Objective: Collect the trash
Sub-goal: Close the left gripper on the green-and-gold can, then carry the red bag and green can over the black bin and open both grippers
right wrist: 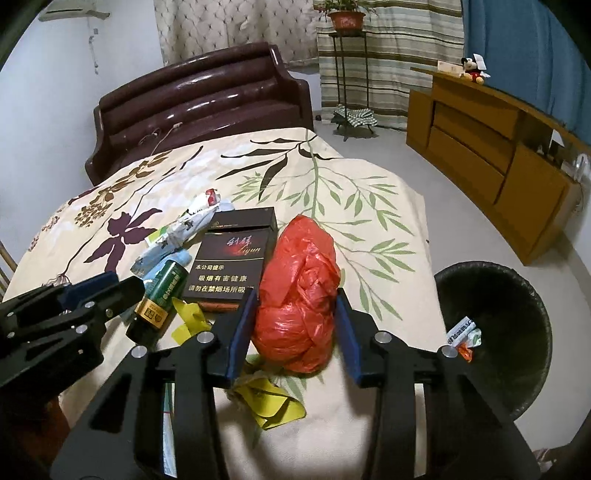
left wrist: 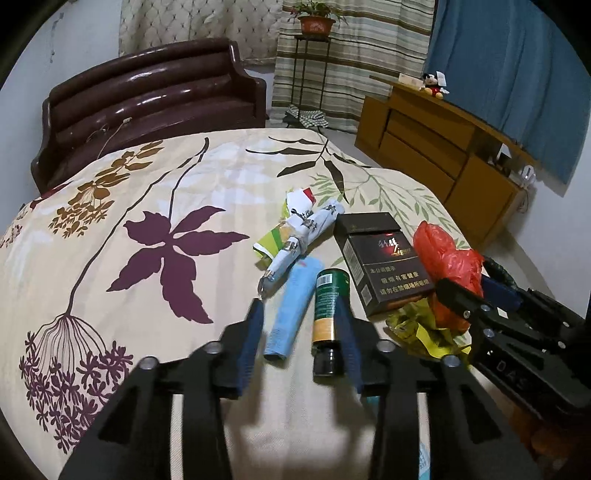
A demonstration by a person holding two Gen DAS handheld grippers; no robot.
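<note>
— Glossy maroon headboard [left wrist: 147, 92] against a pale wall [right wrist: 55, 92], floral bedspread [left wrist: 129, 221] in front.

— Wooden dresser [right wrist: 498, 147] on grey floor [right wrist: 406, 177], blue curtain [left wrist: 517, 74] behind, potted plant [right wrist: 345, 16] on a stand.

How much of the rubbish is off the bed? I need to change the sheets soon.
Barely begun. Done: one crumpled wrapper lies in the black bin. In hand: the right gripper straddles the red plastic bag; the left gripper brackets the green bottle and blue tube. Left: the cigarette carton, rolled printed paper and yellow scraps.
</note>
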